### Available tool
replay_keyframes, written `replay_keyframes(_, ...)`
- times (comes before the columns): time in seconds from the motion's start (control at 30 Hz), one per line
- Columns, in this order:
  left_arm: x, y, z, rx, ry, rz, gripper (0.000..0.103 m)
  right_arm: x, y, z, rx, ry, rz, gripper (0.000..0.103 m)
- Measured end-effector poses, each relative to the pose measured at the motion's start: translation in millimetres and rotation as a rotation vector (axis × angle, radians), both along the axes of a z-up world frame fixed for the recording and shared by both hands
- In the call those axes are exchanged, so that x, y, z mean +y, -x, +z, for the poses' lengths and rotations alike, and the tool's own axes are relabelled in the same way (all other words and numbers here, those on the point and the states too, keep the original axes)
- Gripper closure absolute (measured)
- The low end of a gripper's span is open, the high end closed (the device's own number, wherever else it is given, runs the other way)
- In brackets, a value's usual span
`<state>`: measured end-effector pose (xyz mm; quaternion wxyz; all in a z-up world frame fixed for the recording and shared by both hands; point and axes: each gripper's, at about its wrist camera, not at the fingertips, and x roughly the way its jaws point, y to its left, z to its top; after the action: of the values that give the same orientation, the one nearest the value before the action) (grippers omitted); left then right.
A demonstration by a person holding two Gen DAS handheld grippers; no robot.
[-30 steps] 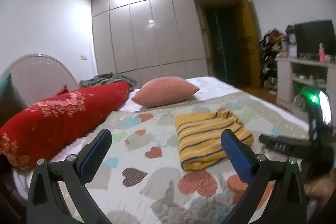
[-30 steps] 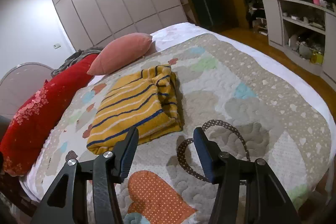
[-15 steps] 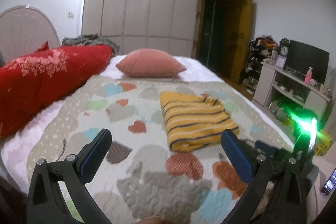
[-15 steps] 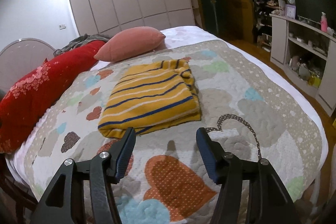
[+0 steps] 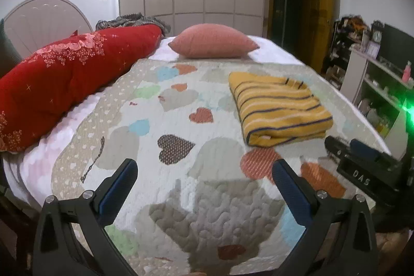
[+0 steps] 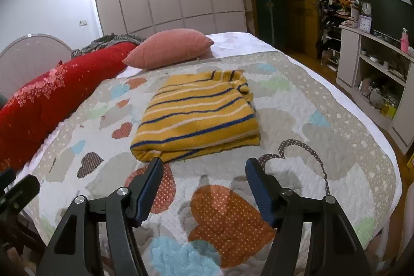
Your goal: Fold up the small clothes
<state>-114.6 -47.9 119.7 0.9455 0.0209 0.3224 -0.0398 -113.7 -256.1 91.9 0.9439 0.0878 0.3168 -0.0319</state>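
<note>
The right gripper has just been opening, nothing between its jaws. The left gripper hangs spread, empty. The sweater lies folded, probably finished.

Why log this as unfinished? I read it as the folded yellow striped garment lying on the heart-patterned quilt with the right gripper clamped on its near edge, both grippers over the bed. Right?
Not quite. The right gripper is not clamped on the yellow striped garment: the right wrist view shows its jaws open and empty just short of the near edge, and they have just been opening. The rest holds: the garment lies folded on the heart-patterned quilt, and the left gripper is open over the bed too.
</note>
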Motion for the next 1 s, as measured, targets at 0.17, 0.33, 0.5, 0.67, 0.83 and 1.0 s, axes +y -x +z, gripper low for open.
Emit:
replay_keyframes(0.17,-5,-1,-8,0.028,-0.018,-0.008,0.0,-1,0,-6,0.02,0.009,-0.002,0.032)
replay_keyframes(0.33,-10,-1,-12,0.044,-0.028,-0.019,0.0,-3,1,-9,0.025,0.014,-0.006,0.03)
replay_keyframes(0.5,-11,-4,-17,0.071,-0.028,-0.025,0.0,-3,1,-13,0.038,0.012,-0.005,0.03)
replay_keyframes(0.67,-12,-5,-23,0.091,-0.035,-0.019,0.0,0,1,-16,0.05,0.023,0.002,0.029)
replay_keyframes(0.83,-14,-6,-29,0.109,-0.059,-0.008,0.0,3,2,-18,0.059,0.04,0.01,0.029)
replay_keyframes(1.0,-18,-6,-33,0.121,-0.094,0.004,0.0,1,5,-20,0.057,0.057,-0.001,0.027)
